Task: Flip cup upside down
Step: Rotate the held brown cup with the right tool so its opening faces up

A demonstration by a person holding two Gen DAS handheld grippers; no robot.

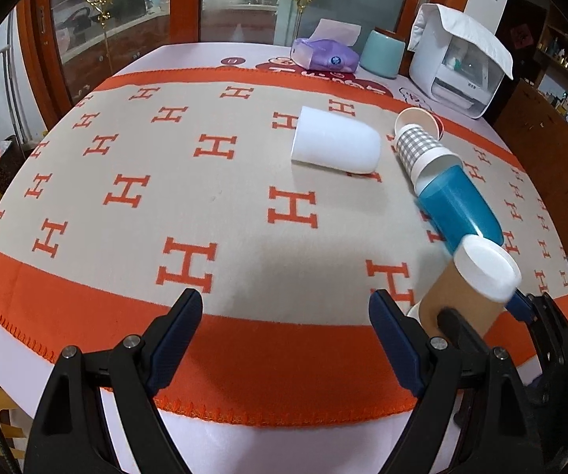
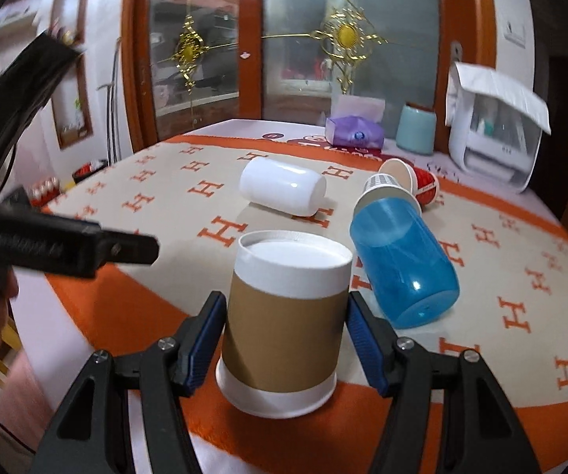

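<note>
While my left gripper hangs spread over the orange blanket, my right gripper pinches the brown paper cup, base up, axis near vertical, rim low over the blanket's near edge; glass cabinet doors stand behind.

Open blanket left; toppled blue cup crowding right

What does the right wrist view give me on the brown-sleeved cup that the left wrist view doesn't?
Right wrist only: the right gripper has its fingers flanking the brown-sleeved cup, which is upside down, rim on the orange blanket.

Left wrist only: the left gripper is open over bare blanket, holding nothing.

Both: the blue cup, white cup, checked cup and red cup lie on their sides.
</note>
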